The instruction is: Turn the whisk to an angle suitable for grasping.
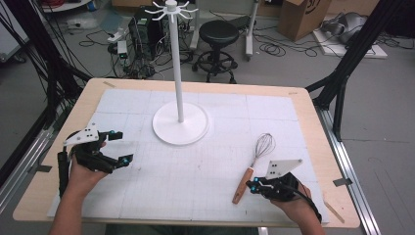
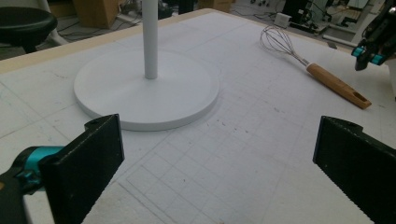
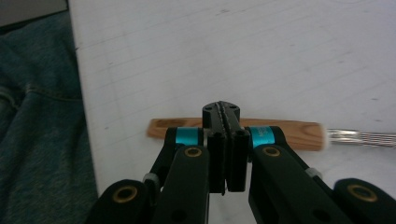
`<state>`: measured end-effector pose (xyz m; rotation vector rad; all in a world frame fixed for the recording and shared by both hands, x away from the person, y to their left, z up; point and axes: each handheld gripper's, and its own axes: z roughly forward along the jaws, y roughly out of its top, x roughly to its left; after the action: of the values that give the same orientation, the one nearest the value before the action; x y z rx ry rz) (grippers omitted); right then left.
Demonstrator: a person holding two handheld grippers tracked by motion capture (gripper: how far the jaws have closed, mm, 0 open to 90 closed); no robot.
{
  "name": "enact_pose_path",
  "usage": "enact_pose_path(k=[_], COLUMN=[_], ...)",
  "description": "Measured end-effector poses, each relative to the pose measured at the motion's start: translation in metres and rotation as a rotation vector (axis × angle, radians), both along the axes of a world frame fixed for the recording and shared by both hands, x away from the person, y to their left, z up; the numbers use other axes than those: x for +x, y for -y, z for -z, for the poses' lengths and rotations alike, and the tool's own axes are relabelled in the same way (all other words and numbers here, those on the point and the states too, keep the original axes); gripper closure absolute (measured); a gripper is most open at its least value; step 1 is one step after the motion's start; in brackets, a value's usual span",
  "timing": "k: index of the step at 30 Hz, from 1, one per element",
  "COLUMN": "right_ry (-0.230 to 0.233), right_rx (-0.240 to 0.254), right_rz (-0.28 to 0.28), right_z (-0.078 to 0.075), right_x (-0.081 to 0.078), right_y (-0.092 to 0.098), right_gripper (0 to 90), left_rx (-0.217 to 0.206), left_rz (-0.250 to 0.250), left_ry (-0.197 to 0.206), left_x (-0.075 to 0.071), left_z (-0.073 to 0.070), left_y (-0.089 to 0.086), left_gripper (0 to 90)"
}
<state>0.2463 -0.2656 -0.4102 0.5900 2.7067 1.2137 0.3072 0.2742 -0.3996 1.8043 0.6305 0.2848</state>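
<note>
Approach step toward the whisk [image 1: 255, 164], lying flat on the white gridded mat [image 1: 195, 196] at the near right of the table [image 1: 313, 147], wire head pointing away toward the far edge, wooden handle toward the person. Right gripper [image 1: 254, 185] low just beside the handle's near end, jaws pressed together with nothing between them; seen along its own jaws, closed tips [image 3: 221, 111] in front of the handle [image 3: 289, 134], which lies crosswise just beyond, wire stem running off to the right. Whether the tips touch the wood: cannot tell. Left gripper [image 1: 116, 147] at the near left, jaws spread wide and empty, hovering over the mat well apart from the whisk [image 2: 308, 67]. White stand [image 1: 180, 122] upright mid-table on its round base, hooks at the top, free of any utensil. Judged next: jaws need to part before straddling the handle, then close on the wood near its middle, keeping low and square across it so the round handle does not roll away.
</note>
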Motion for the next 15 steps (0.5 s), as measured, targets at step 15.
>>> enact_pose_path(k=[15], right_ry=[-0.076], right_rx=[-0.040], right_rz=[-0.075], right_z=[0.026], right_x=[0.013], right_y=[-0.044], right_gripper=[90.0], left_rx=[0.007], left_rz=[-0.002], left_ry=[-0.002], left_x=[0.001], left_z=[0.001], left_y=[0.000], left_gripper=[2.5])
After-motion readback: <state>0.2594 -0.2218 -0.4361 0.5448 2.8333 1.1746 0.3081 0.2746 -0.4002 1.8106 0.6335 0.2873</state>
